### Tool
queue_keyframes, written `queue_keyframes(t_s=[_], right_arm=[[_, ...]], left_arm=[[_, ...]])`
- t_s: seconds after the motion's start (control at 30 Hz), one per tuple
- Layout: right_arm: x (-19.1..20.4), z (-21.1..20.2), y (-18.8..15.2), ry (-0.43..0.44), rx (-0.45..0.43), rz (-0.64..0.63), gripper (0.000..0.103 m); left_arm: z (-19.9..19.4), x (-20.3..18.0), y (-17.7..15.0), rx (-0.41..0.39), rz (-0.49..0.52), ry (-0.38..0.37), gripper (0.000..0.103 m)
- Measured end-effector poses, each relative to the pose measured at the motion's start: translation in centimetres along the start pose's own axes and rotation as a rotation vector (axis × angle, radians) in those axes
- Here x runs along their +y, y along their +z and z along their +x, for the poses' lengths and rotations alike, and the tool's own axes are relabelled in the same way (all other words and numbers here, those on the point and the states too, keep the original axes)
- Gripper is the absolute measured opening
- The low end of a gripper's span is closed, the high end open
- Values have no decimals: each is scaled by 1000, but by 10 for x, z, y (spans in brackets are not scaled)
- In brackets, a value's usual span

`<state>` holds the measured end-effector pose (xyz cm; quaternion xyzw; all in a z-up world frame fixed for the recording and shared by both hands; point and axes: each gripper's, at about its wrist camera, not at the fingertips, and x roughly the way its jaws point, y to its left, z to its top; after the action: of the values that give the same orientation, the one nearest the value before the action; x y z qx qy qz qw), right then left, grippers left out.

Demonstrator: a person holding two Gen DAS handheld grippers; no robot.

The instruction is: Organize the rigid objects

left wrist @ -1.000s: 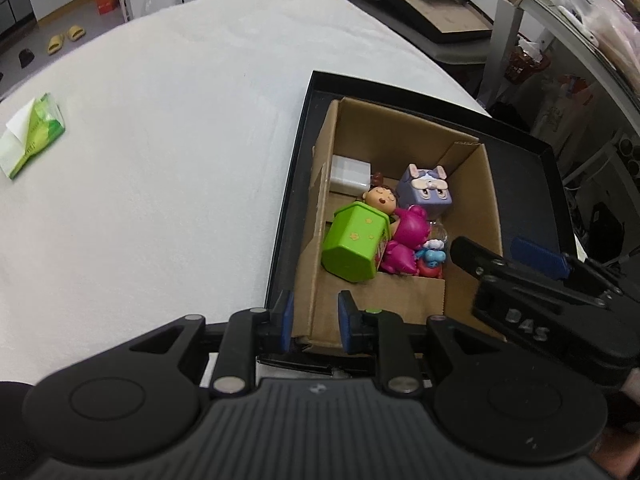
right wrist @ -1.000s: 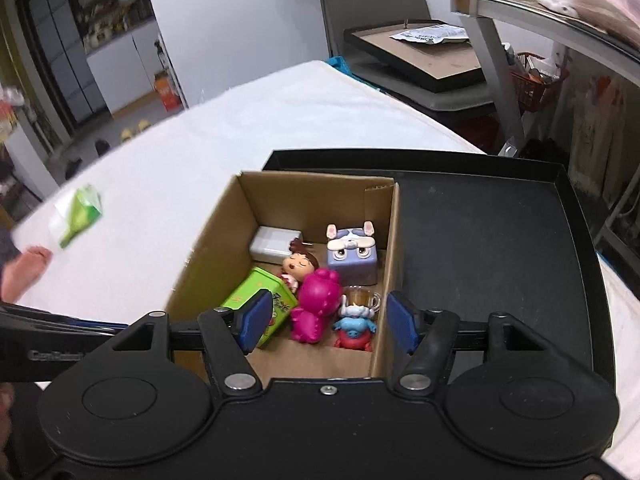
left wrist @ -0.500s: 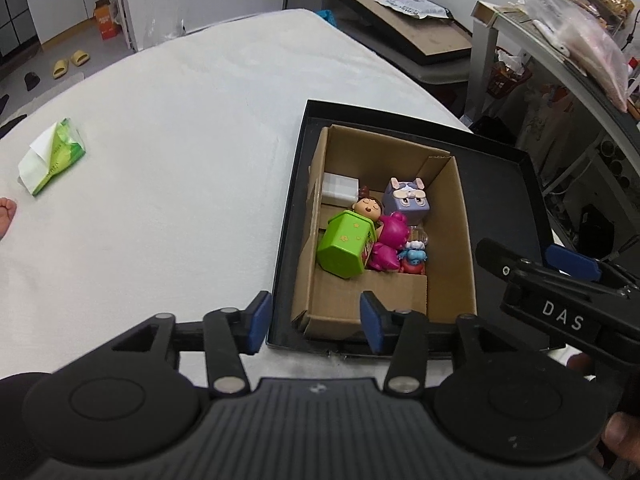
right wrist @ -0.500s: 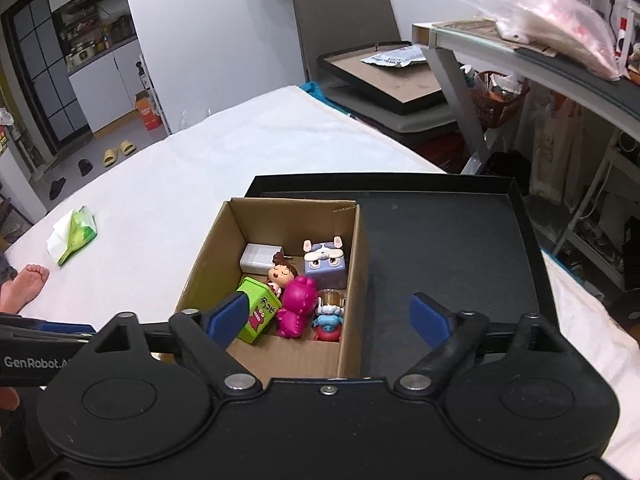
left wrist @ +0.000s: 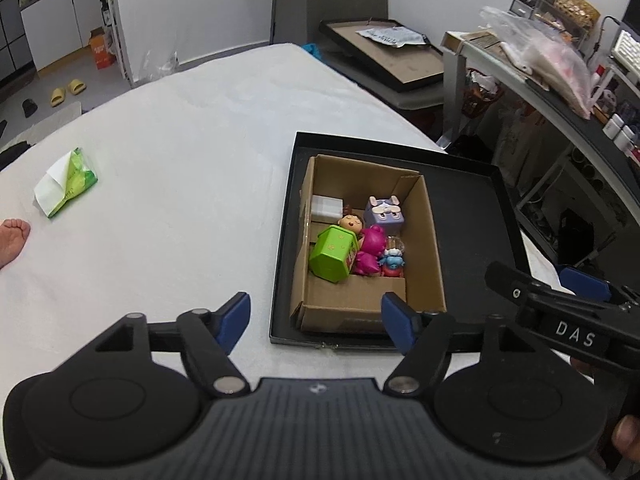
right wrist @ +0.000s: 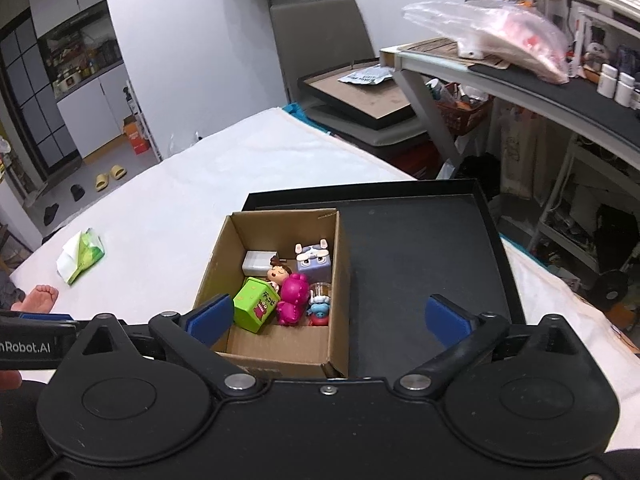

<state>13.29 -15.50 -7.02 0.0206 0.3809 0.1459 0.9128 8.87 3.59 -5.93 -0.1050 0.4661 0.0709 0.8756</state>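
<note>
Both grippers have pulled back and up from the box over the last second, and their jaws have spread: the left gripper, which was nearly pinched on the box's near wall, now stands wide apart and holds nothing, and the right gripper is likewise spread wide and empty above the box's near edge.

Inside the box the toys sit packed together toward its left and far side. A green cube lies tilted at the near left, touching a pink figure beside it. A small blue and red figure stands just right of the pink one. Behind them a doll head pokes up, with a purple cube to its right and a white block in the far left corner. The near part of the box floor is bare cardboard.

The box rests in the left half of a black tray; the tray's right half is bare. The tray lies on a white cloth covering the table. Well apart, at the cloth's left edge, lies a green packet, and a bare foot shows just past it. From the left view the right gripper enters at the right edge, held by a hand.
</note>
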Motion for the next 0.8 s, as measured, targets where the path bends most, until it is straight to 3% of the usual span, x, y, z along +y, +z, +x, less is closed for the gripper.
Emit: queue_keyframes(t_s=[0.37,0.8], right_arm=[[7,-39,-5,-45,-10,2,103],[17,-97,-12,-65,-75,-32,103]], left_arm=[[-40,1,-17,-55,22,-6,82],[-86,7,-37,-127,42,8,84]])
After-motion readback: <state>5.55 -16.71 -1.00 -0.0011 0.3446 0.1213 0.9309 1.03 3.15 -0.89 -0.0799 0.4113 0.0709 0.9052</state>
